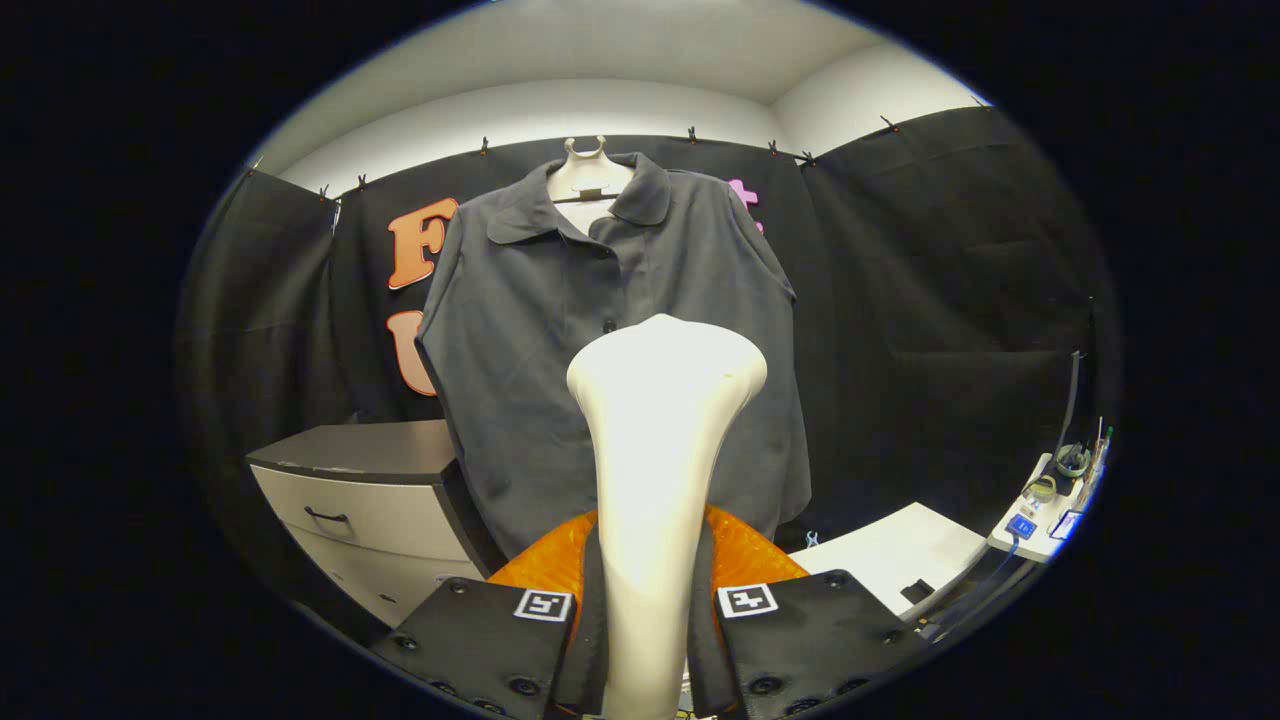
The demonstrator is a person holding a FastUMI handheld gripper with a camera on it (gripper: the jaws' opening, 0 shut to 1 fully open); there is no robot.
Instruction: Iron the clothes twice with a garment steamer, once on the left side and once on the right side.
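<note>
Nearest to me, the claw has its 2 fingers pressed against either side of the garment steamer, clamped on its pale handle. The steamer stands upright between them, narrow where I grip it and flaring to a wide rounded head that points toward the far side. Each finger carries a small square black-and-white marker near its inner edge.

Just behind the steamer's lower part I see an orange rounded object, partly hidden by the fingers; I cannot tell what it is.

Beyond the steamer head hangs the shirt, dark grey, collared, buttoned down the front, on a pale hanger against the black cloth wall. The steamer head overlaps the shirt's lower middle in my view; I cannot tell if the 2 are touching.

To the left, below the shirt, stands a cabinet with a dark top and a light drawer front with a handle. To the right lies a white tabletop, and further right some small items and cables.
</note>
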